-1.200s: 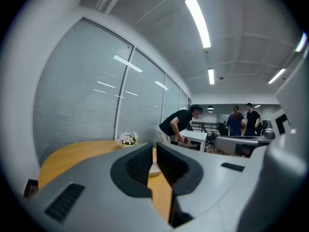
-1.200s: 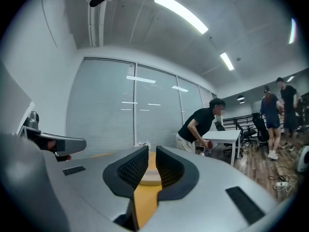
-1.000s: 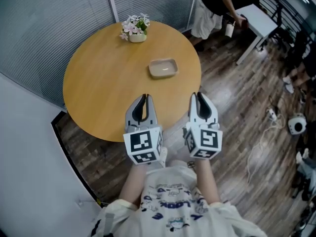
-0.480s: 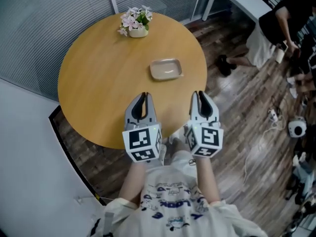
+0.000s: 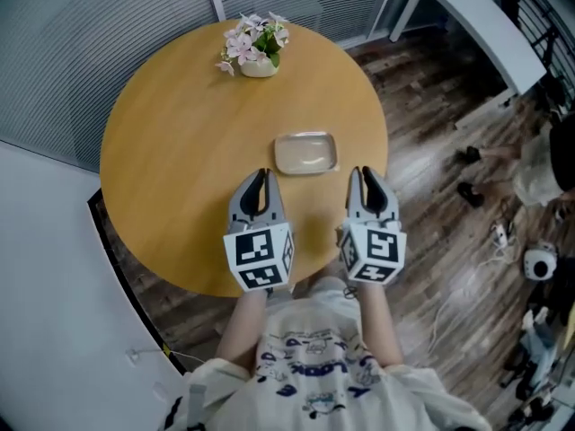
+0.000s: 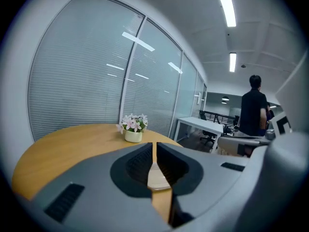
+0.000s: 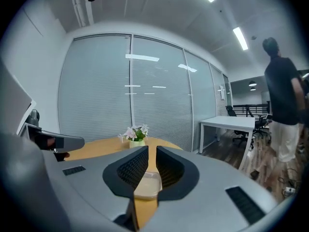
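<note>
A shallow beige dish (image 5: 306, 153) lies on a round wooden table (image 5: 180, 169), a little ahead of both grippers. A small pot of pink flowers (image 5: 259, 48) stands near the table's far edge. My left gripper (image 5: 260, 177) hovers over the table's near part, its jaws shut with nothing between them. My right gripper (image 5: 361, 174) is level with it by the table's right rim, also shut and empty. In the left gripper view the gripper (image 6: 154, 144) points at the dish (image 6: 158, 180) and the flowers (image 6: 133, 135). The right gripper (image 7: 148, 148) shows the dish (image 7: 147, 182) the same way.
A glass wall with blinds (image 5: 99, 34) runs behind the table. A white desk (image 5: 476, 16) stands at the back right. A person (image 7: 282, 105) stands on the wooden floor to the right. Cables and a round white device (image 5: 539, 263) lie there.
The table and dish have come closer to both grippers. The person who bent over the white desk has moved off to the right. Both grippers stay shut.
</note>
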A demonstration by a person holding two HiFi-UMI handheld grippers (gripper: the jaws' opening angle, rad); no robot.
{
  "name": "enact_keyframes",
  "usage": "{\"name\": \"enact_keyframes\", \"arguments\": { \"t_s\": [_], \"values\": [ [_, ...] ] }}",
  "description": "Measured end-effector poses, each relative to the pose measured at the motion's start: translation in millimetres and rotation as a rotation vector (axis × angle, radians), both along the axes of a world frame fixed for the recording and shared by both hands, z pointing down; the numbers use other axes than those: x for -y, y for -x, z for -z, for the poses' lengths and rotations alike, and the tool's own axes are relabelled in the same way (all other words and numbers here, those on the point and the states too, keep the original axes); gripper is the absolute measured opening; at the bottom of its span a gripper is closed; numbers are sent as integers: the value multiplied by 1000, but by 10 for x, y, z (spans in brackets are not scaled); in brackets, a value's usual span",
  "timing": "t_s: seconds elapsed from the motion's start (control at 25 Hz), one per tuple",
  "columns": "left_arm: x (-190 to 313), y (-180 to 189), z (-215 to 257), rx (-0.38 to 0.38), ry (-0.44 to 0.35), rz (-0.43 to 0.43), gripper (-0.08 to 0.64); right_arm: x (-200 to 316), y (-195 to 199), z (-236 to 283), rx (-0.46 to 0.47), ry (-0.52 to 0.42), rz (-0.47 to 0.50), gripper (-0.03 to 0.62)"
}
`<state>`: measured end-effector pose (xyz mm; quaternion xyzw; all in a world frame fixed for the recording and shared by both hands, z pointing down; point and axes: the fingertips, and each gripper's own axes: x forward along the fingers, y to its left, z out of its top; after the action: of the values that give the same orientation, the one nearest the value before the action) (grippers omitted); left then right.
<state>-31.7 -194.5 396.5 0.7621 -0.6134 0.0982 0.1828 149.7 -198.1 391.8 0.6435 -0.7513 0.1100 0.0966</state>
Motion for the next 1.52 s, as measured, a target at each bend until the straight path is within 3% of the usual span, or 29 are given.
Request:
{"name": "enact_keyframes", "arguments": {
  "t_s": [0.56,1.24,1.52],
  "values": [
    [643,-9,-748,17,192,96,6,897,-113,-751,11,185,82,40],
    [730,-79,-1538,8,379,114,40,1088,-64,-1555,11,370,147,40],
    [730,-102,-1704,23,416,114,40,1098,-59,-1727,23,414,160,40]
  ]
}}
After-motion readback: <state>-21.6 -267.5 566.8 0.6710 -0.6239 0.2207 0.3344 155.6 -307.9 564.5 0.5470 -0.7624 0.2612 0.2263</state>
